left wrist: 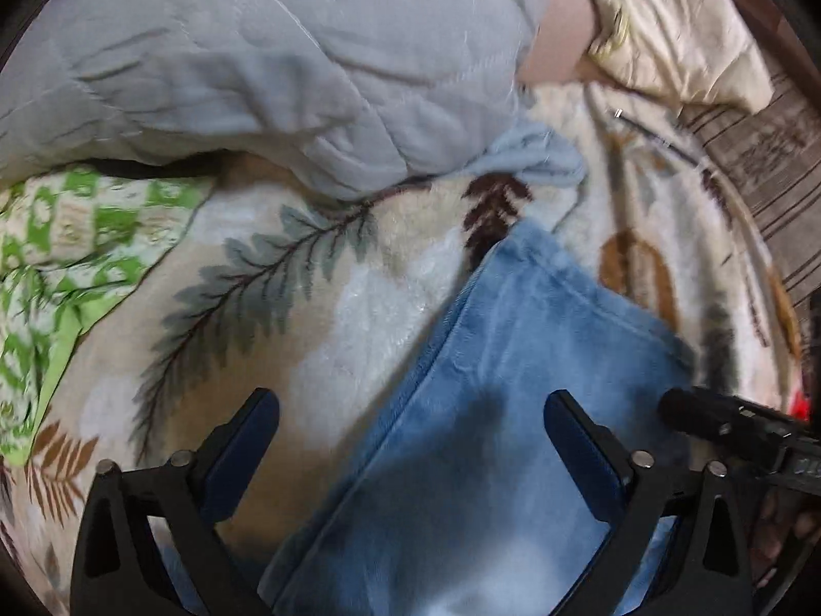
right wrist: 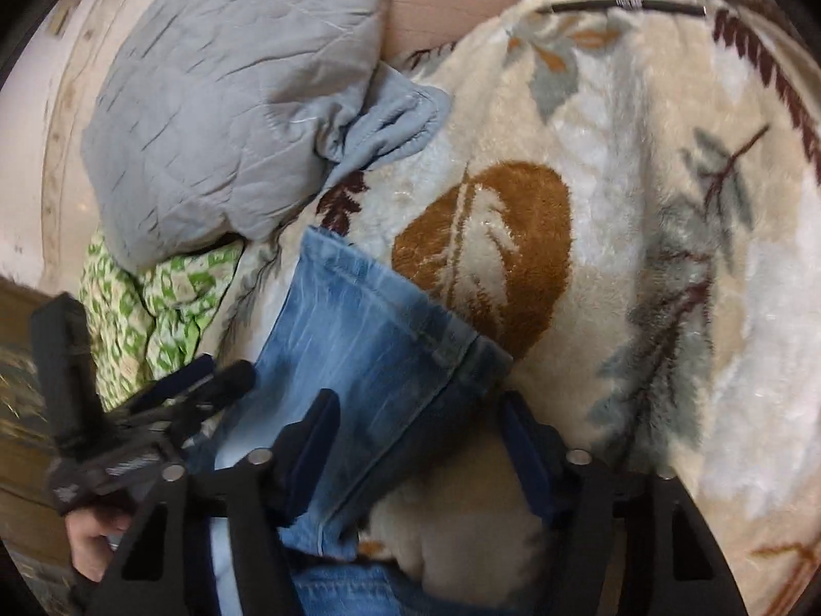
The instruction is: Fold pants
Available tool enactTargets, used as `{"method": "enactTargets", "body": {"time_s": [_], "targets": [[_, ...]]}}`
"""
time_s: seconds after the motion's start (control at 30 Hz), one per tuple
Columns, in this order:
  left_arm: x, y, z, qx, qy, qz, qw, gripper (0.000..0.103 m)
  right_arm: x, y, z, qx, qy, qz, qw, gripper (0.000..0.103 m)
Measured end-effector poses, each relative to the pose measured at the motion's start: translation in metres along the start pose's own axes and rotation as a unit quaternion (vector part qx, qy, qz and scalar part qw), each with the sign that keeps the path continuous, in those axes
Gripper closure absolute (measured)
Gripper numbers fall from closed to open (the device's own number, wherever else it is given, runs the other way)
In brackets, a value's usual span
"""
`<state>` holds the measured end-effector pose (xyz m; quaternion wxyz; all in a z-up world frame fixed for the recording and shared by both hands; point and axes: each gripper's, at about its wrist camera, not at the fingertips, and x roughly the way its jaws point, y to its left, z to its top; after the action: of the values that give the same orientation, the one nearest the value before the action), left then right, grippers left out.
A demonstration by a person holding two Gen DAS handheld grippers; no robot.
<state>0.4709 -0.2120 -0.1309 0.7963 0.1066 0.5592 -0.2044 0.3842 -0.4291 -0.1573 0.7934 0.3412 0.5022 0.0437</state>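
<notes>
Blue denim pants (left wrist: 492,410) lie on a cream leaf-patterned fleece blanket (left wrist: 328,308). In the left wrist view a pant leg runs from bottom centre up to its hem near the middle. My left gripper (left wrist: 410,410) is open, its fingers spread over the leg's left edge, holding nothing. In the right wrist view the pant leg (right wrist: 359,349) ends in a stitched hem. My right gripper (right wrist: 421,410) is open above the leg's lower right edge. The left gripper also shows in the right wrist view (right wrist: 169,400), beside the pants.
A grey quilted pillow (left wrist: 256,61) lies at the far side, with a light blue cloth (left wrist: 539,154) by its corner. A green patterned cloth (left wrist: 77,256) lies at the left. A cream cushion (left wrist: 677,25) and striped fabric (left wrist: 769,174) sit at the far right.
</notes>
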Motion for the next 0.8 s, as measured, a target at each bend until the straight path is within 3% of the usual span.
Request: {"method": "enactTargets", "body": {"time_s": [0.03, 0.07, 0.1, 0.13, 0.17, 0.2, 0.23, 0.33, 0.6, 0.8], "targets": [[0.005, 0.0, 0.001, 0.0, 0.007, 0.0, 1.0, 0.018, 0.003, -0.001, 0.002, 0.006, 0.0, 0.005, 1.0, 0.051], [0.009, 0.001, 0.001, -0.001, 0.017, -0.006, 0.9998, 0.041, 0.005, -0.001, 0.003, 0.011, 0.0, 0.007, 1.0, 0.053], [0.013, 0.001, 0.001, -0.003, 0.025, -0.01, 0.9996, 0.054, 0.006, -0.002, 0.005, 0.012, -0.004, 0.012, 1.0, 0.059], [0.014, 0.001, 0.001, -0.001, 0.027, -0.002, 0.9996, 0.056, 0.008, -0.001, 0.005, 0.01, -0.007, 0.013, 1.0, 0.068], [0.012, 0.0, 0.001, 0.005, 0.026, 0.0, 0.9996, 0.07, 0.01, 0.0, 0.006, 0.009, -0.008, 0.016, 1.0, 0.072], [0.01, 0.0, 0.001, 0.005, 0.029, -0.004, 0.9996, 0.096, 0.011, 0.001, 0.006, 0.009, -0.008, 0.022, 1.0, 0.083], [0.008, 0.001, 0.001, 0.002, 0.034, -0.014, 0.9993, 0.098, 0.012, 0.002, 0.007, 0.007, -0.01, 0.028, 1.0, 0.09], [-0.011, -0.007, 0.0, 0.024, 0.028, -0.023, 0.9991, 0.1, 0.0, 0.009, 0.003, -0.009, -0.034, 0.045, 0.998, 0.096], [-0.073, -0.041, 0.03, 0.055, -0.045, -0.036, 0.9968, 0.1, -0.085, 0.039, -0.003, -0.083, -0.166, 0.051, 0.981, 0.098], [-0.073, -0.076, 0.066, 0.074, -0.091, -0.024, 0.9928, 0.1, -0.118, 0.015, 0.005, -0.029, -0.241, 0.041, 0.969, 0.099]]}}
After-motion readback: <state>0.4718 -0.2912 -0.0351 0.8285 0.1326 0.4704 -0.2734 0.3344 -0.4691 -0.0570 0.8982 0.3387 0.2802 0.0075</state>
